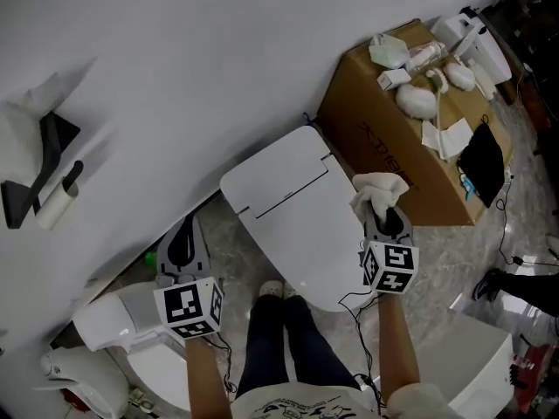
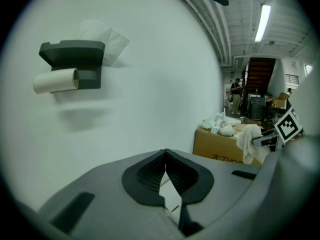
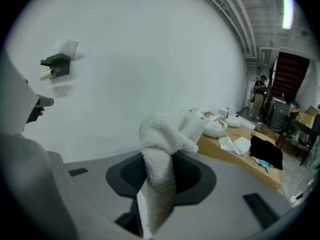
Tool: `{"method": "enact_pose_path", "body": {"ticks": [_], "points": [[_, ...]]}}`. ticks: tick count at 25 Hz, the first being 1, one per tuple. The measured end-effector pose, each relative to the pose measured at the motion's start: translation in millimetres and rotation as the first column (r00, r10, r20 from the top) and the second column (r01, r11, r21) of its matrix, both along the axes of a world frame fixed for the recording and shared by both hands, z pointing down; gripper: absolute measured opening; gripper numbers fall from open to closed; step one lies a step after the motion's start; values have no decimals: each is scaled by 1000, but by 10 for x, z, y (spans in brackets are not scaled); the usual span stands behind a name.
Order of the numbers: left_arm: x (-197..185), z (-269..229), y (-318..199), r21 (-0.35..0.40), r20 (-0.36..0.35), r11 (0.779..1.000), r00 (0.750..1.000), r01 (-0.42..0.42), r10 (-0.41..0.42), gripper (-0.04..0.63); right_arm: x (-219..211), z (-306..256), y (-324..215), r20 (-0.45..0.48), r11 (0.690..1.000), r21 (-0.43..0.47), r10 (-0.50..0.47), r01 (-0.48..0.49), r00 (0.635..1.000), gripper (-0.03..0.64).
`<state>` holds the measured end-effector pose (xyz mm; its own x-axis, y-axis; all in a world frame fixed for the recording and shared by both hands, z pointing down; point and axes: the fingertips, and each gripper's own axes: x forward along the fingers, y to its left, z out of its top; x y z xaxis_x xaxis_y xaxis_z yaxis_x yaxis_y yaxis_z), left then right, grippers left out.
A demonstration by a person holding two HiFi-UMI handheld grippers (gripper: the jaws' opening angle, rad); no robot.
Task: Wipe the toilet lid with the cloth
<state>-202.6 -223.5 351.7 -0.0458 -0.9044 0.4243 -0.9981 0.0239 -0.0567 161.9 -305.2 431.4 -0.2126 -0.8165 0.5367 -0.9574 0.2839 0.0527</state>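
White cloth (image 3: 167, 134) pinched in R gripper (image 3: 159, 181).

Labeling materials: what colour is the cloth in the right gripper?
White, with a fleecy texture: the cloth shows best in the right gripper view, pinched between the jaws.

Even, fairly dim indoor light is seen throughout, and colours in the head view are washed towards grey. A ceiling strip light (image 2: 263, 23) is shown glowing at the upper right of the left gripper view and is blown out in the right gripper view. A soft shadow is cast on the wall (image 2: 165, 74) beneath the paper holder (image 2: 72, 64). Both gripper views are bowed by fisheye distortion and framed by black corners. The cloth (image 3: 162, 149) is rendered sharply.
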Motion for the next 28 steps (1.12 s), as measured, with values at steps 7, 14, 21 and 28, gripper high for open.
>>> {"method": "enact_pose_path", "body": {"ticks": [7, 14, 21, 28], "points": [[74, 515, -77, -34, -1, 999, 1000, -1, 1, 8, 193, 787, -247, -73, 998, -59, -21, 17, 997, 120], [142, 979, -4, -75, -7, 997, 1000, -6, 5, 8, 227, 1639, -522, -147, 987, -146, -96, 75, 984, 120], [170, 1343, 122, -112, -34, 994, 999, -3, 0, 8, 191, 2303, -667, -184, 960, -253, -168, 119, 968, 120], [139, 1561, 180, -131, -50, 991, 999, 11, -17, 8, 273, 2643, -782, -205, 946, -310, -165, 96, 965, 120]]}}
